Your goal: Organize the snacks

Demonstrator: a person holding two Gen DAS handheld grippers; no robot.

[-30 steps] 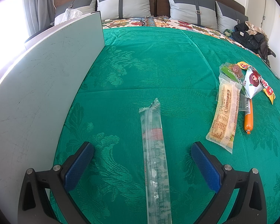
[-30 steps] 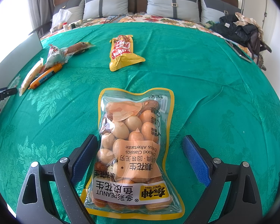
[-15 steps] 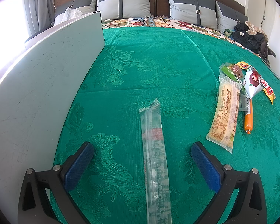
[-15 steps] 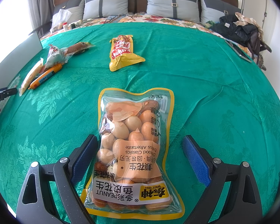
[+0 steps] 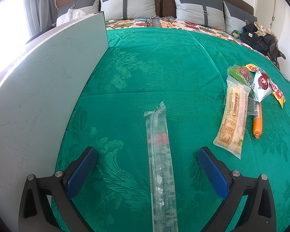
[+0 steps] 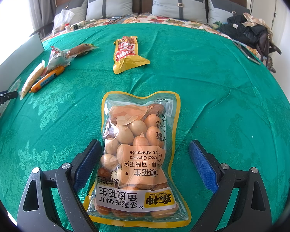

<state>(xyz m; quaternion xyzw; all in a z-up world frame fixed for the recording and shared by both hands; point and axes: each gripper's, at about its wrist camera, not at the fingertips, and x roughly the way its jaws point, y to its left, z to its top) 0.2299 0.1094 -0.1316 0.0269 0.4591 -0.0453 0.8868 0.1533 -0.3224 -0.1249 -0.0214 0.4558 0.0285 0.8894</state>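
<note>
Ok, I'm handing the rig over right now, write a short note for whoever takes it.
Left gripper: open, straddling the long clear packet.
Right gripper: open, straddling the peanut bag.
Both packs lie flat on the green bedspread.
Small snack pile and yellow packet lie further up the bed.
Done: nothing visibly grouped.
Left: grip both, gather the snacks.

Left wrist view: low over green bedspread point(image 5: 154, 67), facing headboard pillows point(image 5: 199, 9), close to clear long packet point(image 5: 160, 164) at lower centre. Right wrist view: same low forward look, peanut bag point(image 6: 139, 154) near at lower centre. Shared: orange sausage point(image 5: 257, 121) point(image 6: 47, 79) cluster, right edge versus left edge of frame; pillows, dark clothes pile point(image 5: 259, 38) point(image 6: 245, 31) at upper right.
</note>
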